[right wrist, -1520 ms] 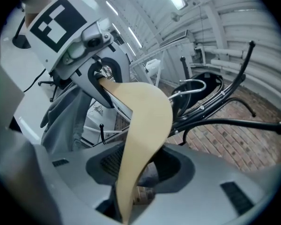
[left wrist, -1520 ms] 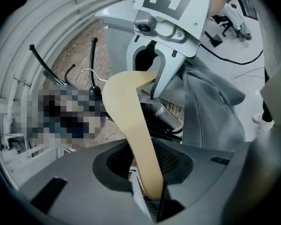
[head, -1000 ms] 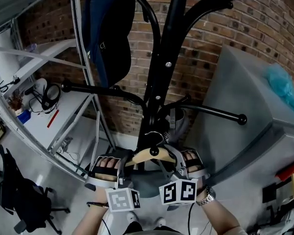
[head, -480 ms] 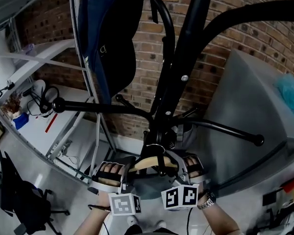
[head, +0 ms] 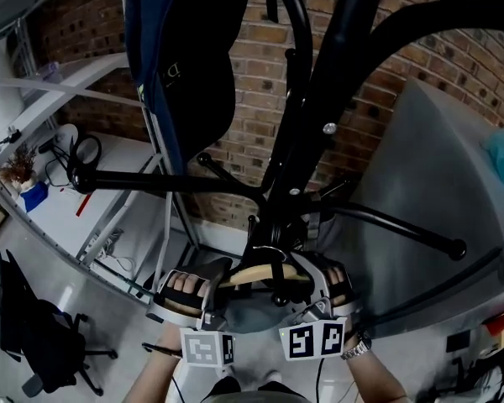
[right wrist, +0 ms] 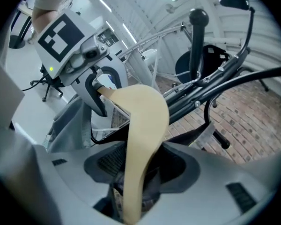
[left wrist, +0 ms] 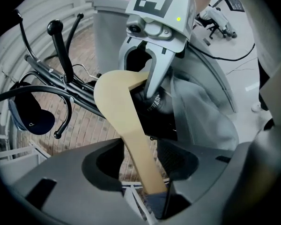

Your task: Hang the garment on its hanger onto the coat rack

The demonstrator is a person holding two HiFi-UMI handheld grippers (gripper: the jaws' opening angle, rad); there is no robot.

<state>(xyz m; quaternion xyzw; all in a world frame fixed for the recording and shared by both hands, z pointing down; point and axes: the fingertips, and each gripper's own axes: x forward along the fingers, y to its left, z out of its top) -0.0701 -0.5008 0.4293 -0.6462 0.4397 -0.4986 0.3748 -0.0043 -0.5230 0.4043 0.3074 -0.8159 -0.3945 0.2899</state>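
A wooden hanger point(head: 260, 274) carrying a grey garment point(head: 252, 317) is held low in the head view, its wire hook point(head: 269, 250) close to the black coat rack's pole point(head: 336, 99). My left gripper point(head: 214, 288) has the hanger's left arm point(left wrist: 126, 116) between its jaws, which are opening; a gap shows beside one pad. My right gripper point(head: 307, 284) is shut on the other arm point(right wrist: 143, 125), and its jaws are opening too. Each gripper view shows the opposite gripper point(left wrist: 152, 78) point(right wrist: 96, 95) and grey cloth point(left wrist: 201, 116).
A dark blue bag point(head: 185, 65) hangs from an upper rack arm. Lower arms with ball ends point(head: 458, 248) point(head: 76, 179) reach out both ways. A brick wall point(head: 244, 74) is behind, a grey cabinet point(head: 420, 191) at right, a white frame point(head: 109, 217) and office chair point(head: 42, 342) at left.
The coat rack looms larger and nearer in the head view. Both grippers and the hanger have moved in closer under the rack's pole and lower arms.
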